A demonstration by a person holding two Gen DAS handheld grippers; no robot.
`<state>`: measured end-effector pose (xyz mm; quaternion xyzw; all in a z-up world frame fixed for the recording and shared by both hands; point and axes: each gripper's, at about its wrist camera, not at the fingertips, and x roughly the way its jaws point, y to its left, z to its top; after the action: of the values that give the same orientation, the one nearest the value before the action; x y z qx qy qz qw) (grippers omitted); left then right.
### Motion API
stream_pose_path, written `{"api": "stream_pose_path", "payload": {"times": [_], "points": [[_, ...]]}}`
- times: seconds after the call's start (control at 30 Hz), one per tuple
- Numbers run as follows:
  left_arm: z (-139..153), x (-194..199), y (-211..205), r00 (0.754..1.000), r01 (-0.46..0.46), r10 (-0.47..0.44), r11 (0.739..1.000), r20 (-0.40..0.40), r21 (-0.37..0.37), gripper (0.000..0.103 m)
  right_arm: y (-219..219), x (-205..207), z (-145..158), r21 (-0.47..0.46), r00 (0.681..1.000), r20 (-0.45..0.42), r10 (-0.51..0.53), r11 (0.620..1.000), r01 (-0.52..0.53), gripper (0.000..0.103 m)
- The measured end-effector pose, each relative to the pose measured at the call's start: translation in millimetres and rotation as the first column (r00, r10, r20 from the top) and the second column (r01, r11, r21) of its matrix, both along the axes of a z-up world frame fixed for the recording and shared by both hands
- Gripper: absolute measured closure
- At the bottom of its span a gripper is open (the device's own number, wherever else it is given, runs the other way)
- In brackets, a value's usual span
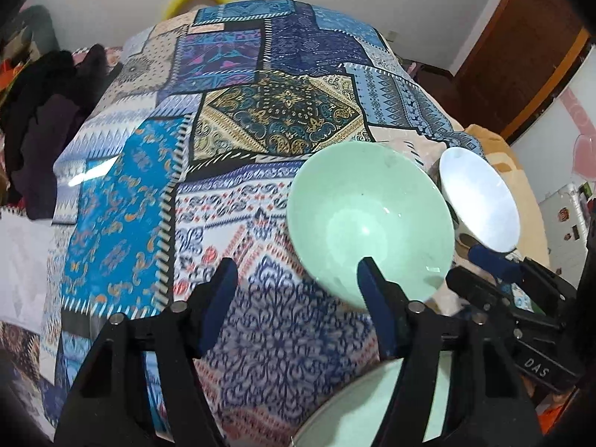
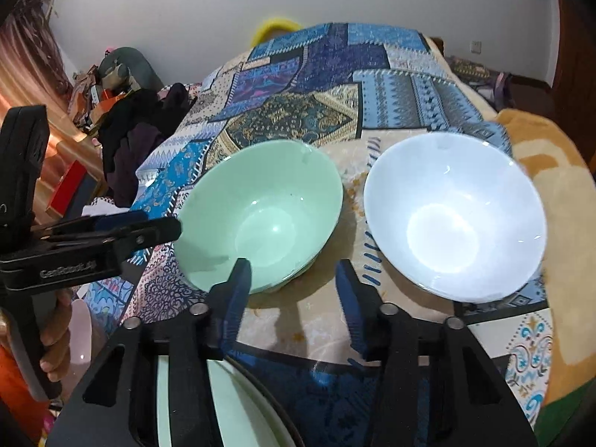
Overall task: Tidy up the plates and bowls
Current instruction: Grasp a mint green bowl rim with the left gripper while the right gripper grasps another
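Observation:
A mint-green bowl [image 1: 368,223] [image 2: 260,216] and a white bowl [image 1: 480,201] [image 2: 454,216] stand side by side on the patterned tablecloth [image 1: 260,119], green on the left. My left gripper [image 1: 296,275] is open: its right finger overlaps the green bowl's near rim and its left finger is over bare cloth. It also shows side-on in the right wrist view, the left gripper [image 2: 164,227] ending just beside that bowl's left rim. My right gripper [image 2: 292,279] [image 1: 473,268] is open over the cloth between the bowls, its left finger at the green bowl's near edge. A green plate [image 1: 354,409] [image 2: 231,402] lies under both grippers.
Dark clothes [image 2: 138,141] are heaped off the table's left side. A yellow ring [image 2: 275,24] peeks over the far edge. An orange blanket [image 2: 558,193] covers the right end, with a wooden door [image 1: 521,56] behind. A person's hand [image 2: 56,335] grips the left tool beside a pale pink dish [image 2: 80,335].

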<state>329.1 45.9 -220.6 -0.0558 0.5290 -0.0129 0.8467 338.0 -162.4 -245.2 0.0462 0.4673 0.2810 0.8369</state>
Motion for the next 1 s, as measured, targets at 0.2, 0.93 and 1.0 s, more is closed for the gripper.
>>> {"api": "stream_pose_path", "payload": {"times": [0.2, 0.93, 1.0], "points": [[-18.8, 22.7, -5.0, 0.999, 0.023, -0.022, 0.999, -0.038, 0.025, 0.056, 8.4, 8.1, -7.3, -0.018, 1.000, -0.010, 0.015, 1.000, -0.015, 0.067], [-38.4, 34.3, -17.4, 0.995, 0.079, -0.073, 0.992, -0.065, 0.094, 0.083, 19.0, 27.6, -17.5, -0.054, 0.999, -0.047, -0.016, 0.998, 0.013, 0.076], [-36.2, 29.8, -18.9, 0.995, 0.080, -0.073, 0.992, -0.068, 0.103, 0.083, 19.1, 24.2, -15.3, -0.054, 0.999, -0.041, -0.008, 0.999, 0.006, 0.076]]}}
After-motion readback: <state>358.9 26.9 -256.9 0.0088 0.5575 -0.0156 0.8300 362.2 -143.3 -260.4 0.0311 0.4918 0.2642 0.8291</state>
